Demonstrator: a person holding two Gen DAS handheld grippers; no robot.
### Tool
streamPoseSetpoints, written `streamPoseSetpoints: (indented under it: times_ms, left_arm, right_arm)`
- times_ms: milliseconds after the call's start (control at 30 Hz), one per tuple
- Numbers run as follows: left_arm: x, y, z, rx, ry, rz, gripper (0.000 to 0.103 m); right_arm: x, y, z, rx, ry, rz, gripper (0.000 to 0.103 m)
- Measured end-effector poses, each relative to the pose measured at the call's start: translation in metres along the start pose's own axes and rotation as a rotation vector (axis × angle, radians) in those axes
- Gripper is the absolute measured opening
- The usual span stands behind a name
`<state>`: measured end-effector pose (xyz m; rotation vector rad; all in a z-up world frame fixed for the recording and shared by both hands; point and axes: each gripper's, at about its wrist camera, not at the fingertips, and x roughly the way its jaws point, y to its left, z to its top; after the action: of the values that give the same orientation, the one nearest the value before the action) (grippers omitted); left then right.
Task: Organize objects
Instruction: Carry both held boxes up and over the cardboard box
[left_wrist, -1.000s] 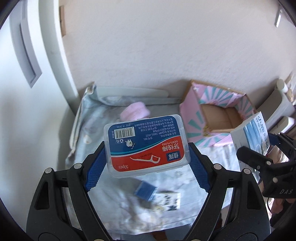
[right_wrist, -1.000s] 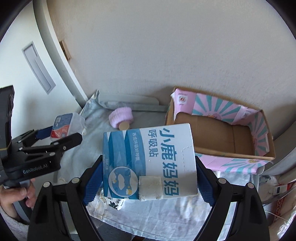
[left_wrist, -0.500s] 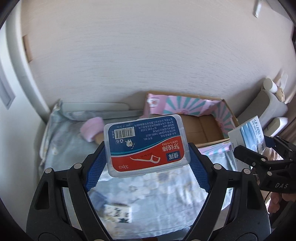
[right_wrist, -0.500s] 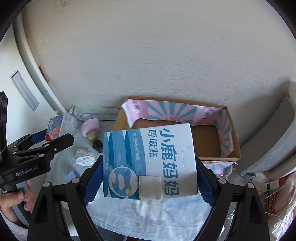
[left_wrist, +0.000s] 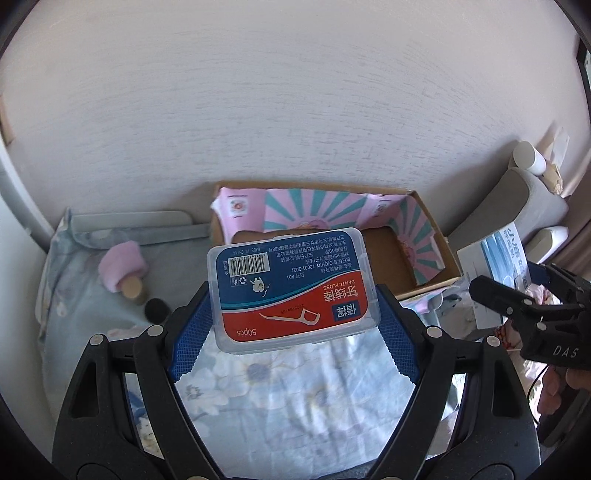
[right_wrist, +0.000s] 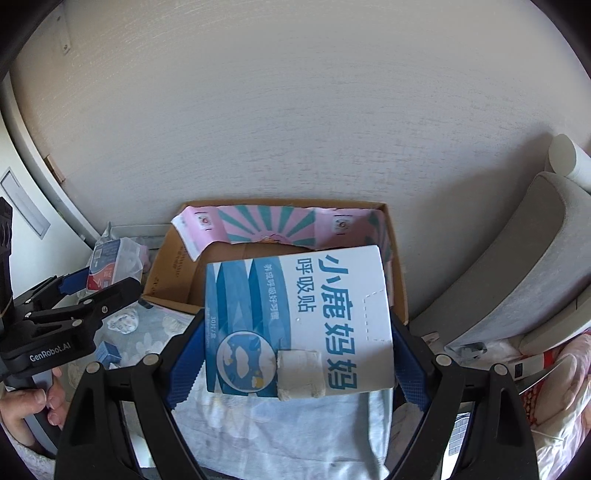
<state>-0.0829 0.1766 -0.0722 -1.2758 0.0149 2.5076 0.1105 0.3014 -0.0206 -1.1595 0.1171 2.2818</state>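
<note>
A pale blue cloth with a white flower print covers the supporting surface and fills the lower middle of the left wrist view. An open brown cardboard box lined with pink and teal sunburst paper sits on it at centre right, against the wall. At the left lie a pink knitted cover over a tan cylinder and, just beside it, a small black round object. A flat grey bar lies along the wall at upper left.
</note>
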Motion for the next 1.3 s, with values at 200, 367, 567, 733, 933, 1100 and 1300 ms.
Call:
streamPoseSetpoints:
  times_ms: [200, 367, 567, 733, 933, 1100, 1300]
  left_arm:
    - [0.013, -0.009, 0.023, 0.016, 0.009, -0.009, 0.081]
    - [0.026, -0.011, 0.049, 0.041, 0.011, 0.007, 0.081]
    - [0.055, -0.010, 0.076, 0.083, 0.051, 0.050, 0.081]
    - [0.090, -0.005, 0.085, 0.091, 0.123, 0.054, 0.081]
    - [0.128, -0.001, 0.089, 0.112, 0.210, 0.054, 0.081]
    - [0.152, 0.002, 0.086, 0.137, 0.268, 0.057, 0.081]
    - [0.171, 0.004, 0.085, 0.162, 0.314, 0.047, 0.081]
  right_arm:
    - [0.004, -0.019, 0.027, -0.003, -0.024, 0.009, 0.086]
    - [0.016, -0.022, 0.060, -0.020, -0.035, 0.028, 0.086]
    - [0.050, -0.021, 0.092, -0.007, 0.026, 0.089, 0.086]
    - [0.082, -0.018, 0.108, -0.016, 0.086, 0.080, 0.086]
    - [0.126, -0.023, 0.114, 0.040, 0.193, 0.085, 0.086]
    - [0.149, -0.023, 0.107, 0.067, 0.262, 0.057, 0.086]
    - [0.168, -0.027, 0.095, 0.115, 0.329, 0.056, 0.086]
